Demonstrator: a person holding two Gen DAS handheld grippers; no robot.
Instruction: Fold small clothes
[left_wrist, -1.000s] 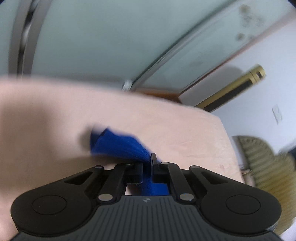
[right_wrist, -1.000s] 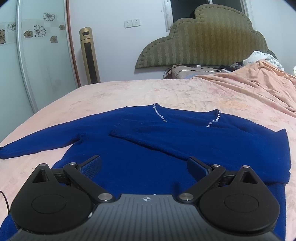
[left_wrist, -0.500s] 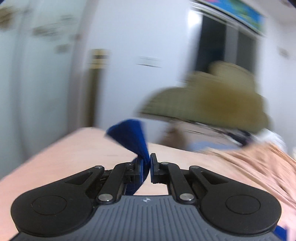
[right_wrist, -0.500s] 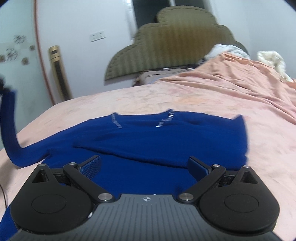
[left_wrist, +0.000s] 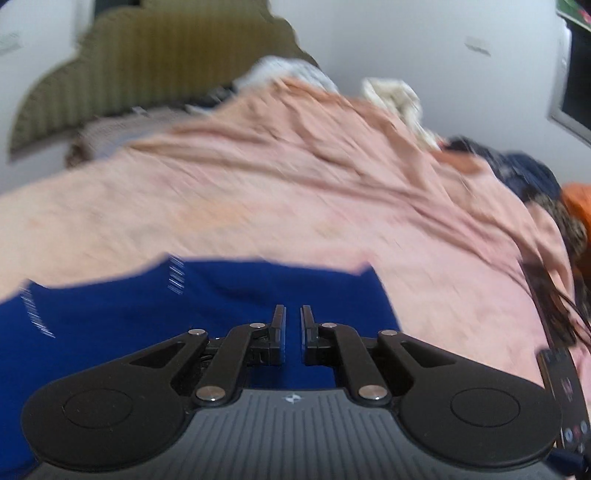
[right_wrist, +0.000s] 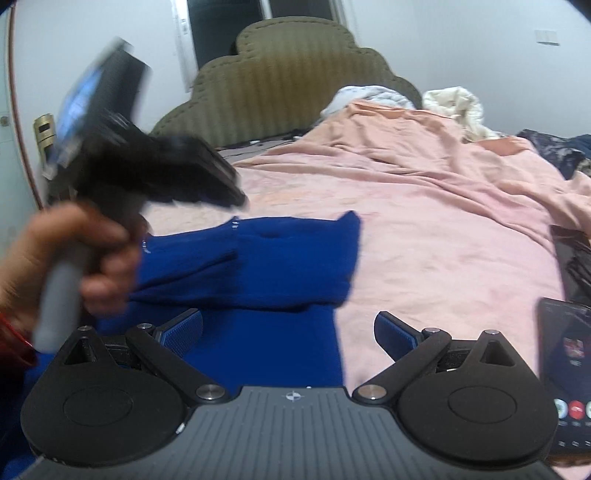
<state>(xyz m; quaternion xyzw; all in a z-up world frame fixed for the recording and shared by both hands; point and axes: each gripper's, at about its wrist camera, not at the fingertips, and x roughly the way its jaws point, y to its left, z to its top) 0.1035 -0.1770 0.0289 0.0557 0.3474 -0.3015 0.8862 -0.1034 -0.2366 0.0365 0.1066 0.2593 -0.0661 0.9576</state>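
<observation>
The blue sweater (right_wrist: 280, 258) lies on the pink bedspread (right_wrist: 424, 229), on the foot side of the bed away from the olive headboard (right_wrist: 295, 70), with its right sleeve already laid across the chest. It looks like a soft knit with no stiffness at all: light, limp, likely to sag and drag wherever it isn't supported, and clingy enough on the bedspread that a fold should stay put. To my eye the cuff, the hem corners and the shoulder seams are the sensible places to pinch, since the middle would only bunch.

The left gripper (left_wrist: 292, 325) tilts down over the sweater's body, on the side away from the headboard, its jaws drawn nearly together; whether any cloth is caught between them I cannot make out in the blur. From the other side, a hand (right_wrist: 92, 258) is wrapped round its grey handle. The right gripper (right_wrist: 288, 328) hovers low at the sweater's hem end, jaws spread wide, holding nothing.
</observation>
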